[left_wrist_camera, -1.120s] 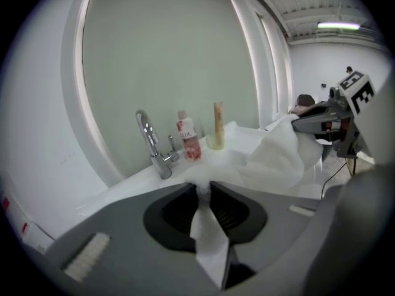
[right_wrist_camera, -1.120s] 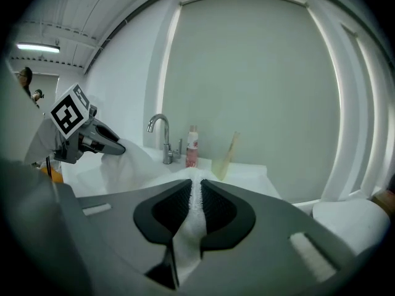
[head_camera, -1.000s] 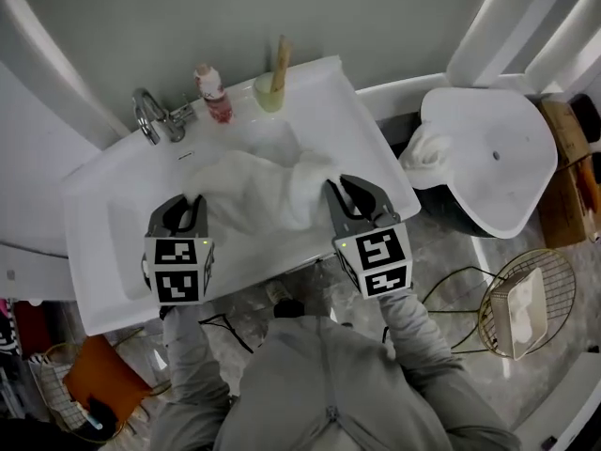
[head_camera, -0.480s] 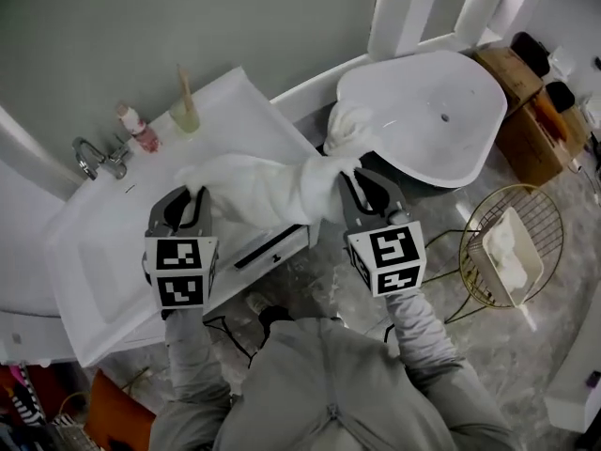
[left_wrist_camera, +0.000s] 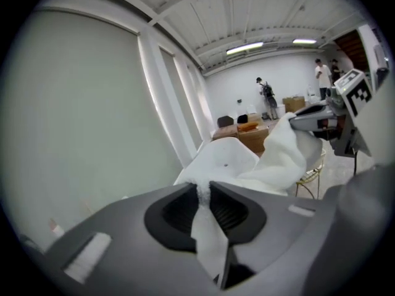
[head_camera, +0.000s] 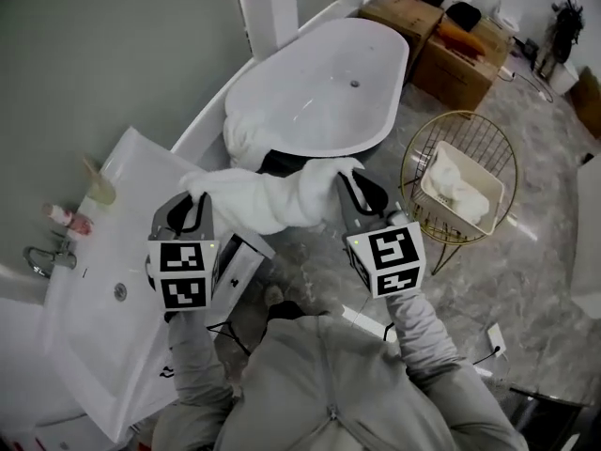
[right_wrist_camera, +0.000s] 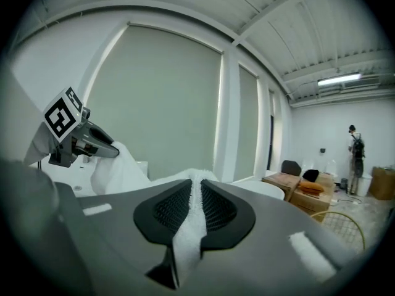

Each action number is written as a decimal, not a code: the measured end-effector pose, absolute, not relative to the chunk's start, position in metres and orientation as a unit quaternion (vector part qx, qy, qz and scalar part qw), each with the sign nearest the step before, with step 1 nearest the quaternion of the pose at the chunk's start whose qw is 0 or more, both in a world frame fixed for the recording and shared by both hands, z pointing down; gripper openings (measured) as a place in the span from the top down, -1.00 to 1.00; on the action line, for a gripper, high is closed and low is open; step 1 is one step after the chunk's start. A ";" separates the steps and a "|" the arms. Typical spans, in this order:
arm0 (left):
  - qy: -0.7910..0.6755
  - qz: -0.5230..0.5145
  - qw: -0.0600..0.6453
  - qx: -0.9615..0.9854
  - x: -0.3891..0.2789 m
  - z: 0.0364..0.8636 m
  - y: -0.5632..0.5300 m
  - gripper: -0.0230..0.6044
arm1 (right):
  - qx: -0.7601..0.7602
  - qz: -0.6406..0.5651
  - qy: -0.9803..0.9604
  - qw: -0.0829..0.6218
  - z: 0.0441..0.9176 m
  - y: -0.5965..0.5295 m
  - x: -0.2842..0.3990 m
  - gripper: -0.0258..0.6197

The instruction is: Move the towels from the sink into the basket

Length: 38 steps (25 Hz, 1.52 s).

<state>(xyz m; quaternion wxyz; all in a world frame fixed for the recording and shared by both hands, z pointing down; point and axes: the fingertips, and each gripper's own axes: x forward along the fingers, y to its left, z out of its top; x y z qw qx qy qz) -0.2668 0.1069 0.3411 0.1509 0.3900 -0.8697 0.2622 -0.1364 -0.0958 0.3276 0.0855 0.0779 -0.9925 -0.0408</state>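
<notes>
While the left gripper [head_camera: 192,201] pinches one towel [head_camera: 268,201] end, the right gripper's [head_camera: 349,180] fingers clamp the other.

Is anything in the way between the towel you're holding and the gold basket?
Nothing visible is. The towel, pinched by the left gripper and right gripper, has only bare floor between it and the basket.

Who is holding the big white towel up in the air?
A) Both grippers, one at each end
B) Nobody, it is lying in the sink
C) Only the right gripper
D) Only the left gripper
A: the left gripper and the right gripper each have their jaws shut on one end of the towel, which stretches between them.
</notes>
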 end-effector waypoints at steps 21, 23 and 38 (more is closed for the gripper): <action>-0.663 0.281 0.060 0.691 -0.204 0.357 -0.255 0.56 | 0.440 -0.002 -0.889 0.125 0.341 -0.318 0.027 0.79; -0.641 0.281 0.046 0.713 -0.196 0.357 -0.281 0.56 | 0.469 0.002 -0.874 0.127 0.342 -0.331 0.037 0.79; -0.548 0.288 0.026 0.785 -0.117 0.373 -0.429 0.56 | 0.564 0.021 -0.812 0.148 0.362 -0.435 0.115 0.79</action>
